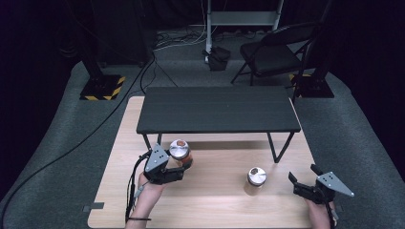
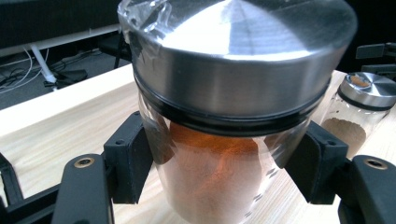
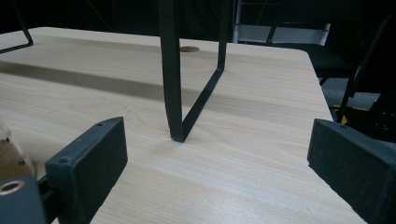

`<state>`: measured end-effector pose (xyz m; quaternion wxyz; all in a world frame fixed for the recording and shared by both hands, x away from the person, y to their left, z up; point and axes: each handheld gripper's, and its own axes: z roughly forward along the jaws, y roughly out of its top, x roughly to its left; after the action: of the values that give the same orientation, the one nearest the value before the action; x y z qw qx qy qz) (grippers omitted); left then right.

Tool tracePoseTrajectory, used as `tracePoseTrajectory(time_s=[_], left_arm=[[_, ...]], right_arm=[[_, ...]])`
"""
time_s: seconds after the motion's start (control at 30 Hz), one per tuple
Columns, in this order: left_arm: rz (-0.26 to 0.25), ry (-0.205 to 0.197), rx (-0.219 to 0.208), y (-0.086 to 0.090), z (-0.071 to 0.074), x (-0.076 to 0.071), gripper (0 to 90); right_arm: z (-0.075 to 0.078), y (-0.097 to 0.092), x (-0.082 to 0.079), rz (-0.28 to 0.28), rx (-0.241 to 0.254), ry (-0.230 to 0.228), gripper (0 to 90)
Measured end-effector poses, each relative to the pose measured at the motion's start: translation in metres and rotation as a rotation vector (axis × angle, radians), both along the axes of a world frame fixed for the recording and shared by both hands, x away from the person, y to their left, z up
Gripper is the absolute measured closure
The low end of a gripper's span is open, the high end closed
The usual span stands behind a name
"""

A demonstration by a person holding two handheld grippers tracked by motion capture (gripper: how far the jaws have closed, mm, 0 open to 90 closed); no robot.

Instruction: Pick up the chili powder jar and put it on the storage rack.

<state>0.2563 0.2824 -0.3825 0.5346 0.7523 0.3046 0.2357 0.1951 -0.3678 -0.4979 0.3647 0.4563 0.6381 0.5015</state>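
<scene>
A jar of orange powder is gripped upright, lid up, by the left tongs above the table. A second jar is seen beside it. The right tongs are held wide open, empty, facing a shelf leg.

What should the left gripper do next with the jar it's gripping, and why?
Probably carry it up toward the black shelf. The left gripper is clamped on the orange spice jar, the shelf top looks bare, and the right gripper sits open beside the second jar.
</scene>
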Motion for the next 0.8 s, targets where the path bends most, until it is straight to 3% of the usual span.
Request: tracePoseTrajectory(time_s=[0.8], left_arm=[[-0.043, -0.017, 0.027, -0.009, 0.058, 0.010, 31.2]], right_arm=[[0.000, 0.000, 0.000, -0.001, 0.003, 0.003, 4.0]])
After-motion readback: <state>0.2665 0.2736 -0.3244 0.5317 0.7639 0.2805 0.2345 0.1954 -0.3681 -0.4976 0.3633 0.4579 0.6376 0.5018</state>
